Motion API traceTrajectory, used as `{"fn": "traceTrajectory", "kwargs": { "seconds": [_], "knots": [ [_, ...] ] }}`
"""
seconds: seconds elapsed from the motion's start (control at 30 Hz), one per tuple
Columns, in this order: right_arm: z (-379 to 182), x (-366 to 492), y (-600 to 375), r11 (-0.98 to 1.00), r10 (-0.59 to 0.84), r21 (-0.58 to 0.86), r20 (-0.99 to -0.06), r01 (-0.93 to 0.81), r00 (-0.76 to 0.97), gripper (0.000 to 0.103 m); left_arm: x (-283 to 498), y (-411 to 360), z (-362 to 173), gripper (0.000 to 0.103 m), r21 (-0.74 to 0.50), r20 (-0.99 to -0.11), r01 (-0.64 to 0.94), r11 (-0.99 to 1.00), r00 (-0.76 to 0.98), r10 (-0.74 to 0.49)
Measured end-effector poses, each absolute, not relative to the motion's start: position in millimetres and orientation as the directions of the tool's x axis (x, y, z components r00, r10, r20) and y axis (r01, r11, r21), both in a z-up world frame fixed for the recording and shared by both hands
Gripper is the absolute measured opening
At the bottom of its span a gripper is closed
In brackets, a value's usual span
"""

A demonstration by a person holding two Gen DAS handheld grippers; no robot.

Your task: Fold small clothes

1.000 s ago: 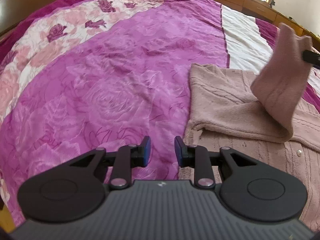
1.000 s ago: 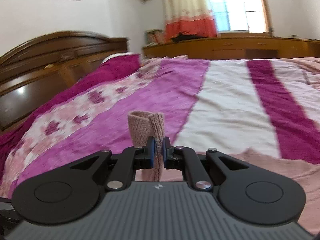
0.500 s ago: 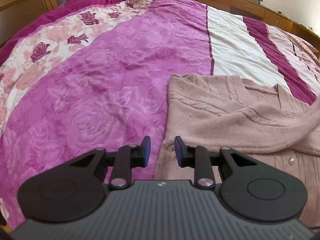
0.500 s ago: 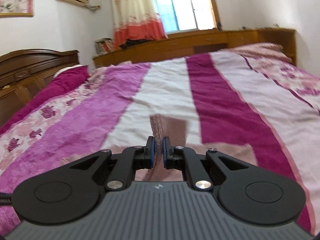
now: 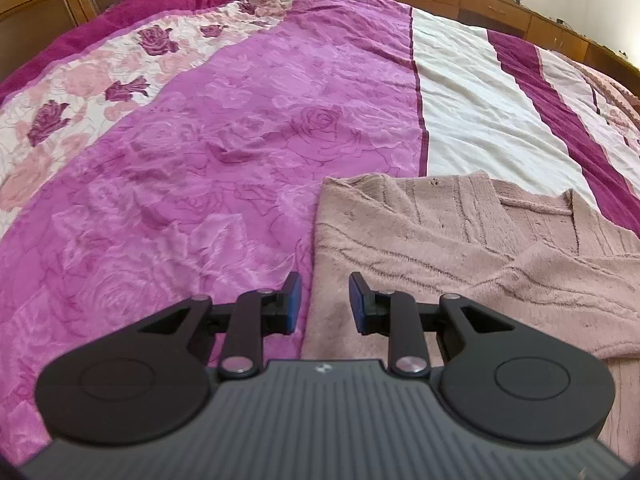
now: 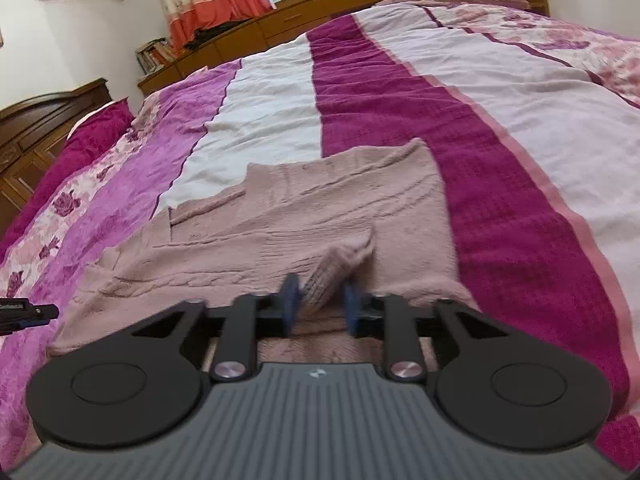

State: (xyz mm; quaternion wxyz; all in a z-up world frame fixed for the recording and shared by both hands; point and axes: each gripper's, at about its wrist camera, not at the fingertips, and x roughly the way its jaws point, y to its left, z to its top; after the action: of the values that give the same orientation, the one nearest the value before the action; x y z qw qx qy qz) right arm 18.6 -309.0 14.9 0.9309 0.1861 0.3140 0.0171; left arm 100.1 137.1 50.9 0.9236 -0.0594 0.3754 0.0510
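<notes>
A dusty-pink knitted cardigan (image 5: 460,240) lies flat on the bed, one sleeve folded across its body. My left gripper (image 5: 325,300) is open and empty, hovering low over the cardigan's left edge. In the right wrist view the cardigan (image 6: 320,216) fills the middle. My right gripper (image 6: 318,304) is open, its jaws apart on either side of the sleeve cuff (image 6: 336,268), which lies loose between them on the cardigan. The tip of the left gripper (image 6: 24,312) shows at the left edge of that view.
The bed is covered by a striped quilt (image 5: 200,160) in purple, white and magenta with rose prints. A dark wooden headboard (image 6: 36,128) and a low wooden cabinet (image 6: 320,4) under the window run along the far sides. A magenta pillow (image 5: 168,4) lies at the head.
My right gripper carried the sleeve across the cardigan, lowered it and opened, letting the cuff go. My left gripper moved right toward the cardigan's left edge, staying open.
</notes>
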Motion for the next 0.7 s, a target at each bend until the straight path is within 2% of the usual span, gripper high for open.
{"fn": "traceTrajectory", "kwargs": {
  "seconds": [0.13,0.5,0.53,0.6,0.7],
  "knots": [
    [20,11,-316,0.929,0.152,0.362,-0.571,0.081,0.807,0.052,107,134,48,0.028,-0.068,-0.706,-0.139,0.988,0.707,0.051],
    [45,7,-343,0.887,0.169,0.45,-0.523,0.102,0.836,0.053,114,134,48,0.029,-0.084,-0.707,-0.141,0.987,0.706,0.04],
    [45,9,-344,0.887,0.166,0.45,-0.523,0.106,0.836,0.053,115,135,48,0.032,-0.091,-0.705,-0.143,0.986,0.708,0.037],
    [45,14,-345,0.882,0.167,0.457,-0.525,0.111,0.835,0.053,118,138,49,0.047,-0.107,-0.699,-0.153,0.983,0.715,0.035],
    [44,22,-344,0.875,0.187,0.473,-0.524,0.101,0.831,0.053,121,141,50,0.049,-0.121,-0.686,-0.162,0.979,0.727,0.036]
  ]
}}
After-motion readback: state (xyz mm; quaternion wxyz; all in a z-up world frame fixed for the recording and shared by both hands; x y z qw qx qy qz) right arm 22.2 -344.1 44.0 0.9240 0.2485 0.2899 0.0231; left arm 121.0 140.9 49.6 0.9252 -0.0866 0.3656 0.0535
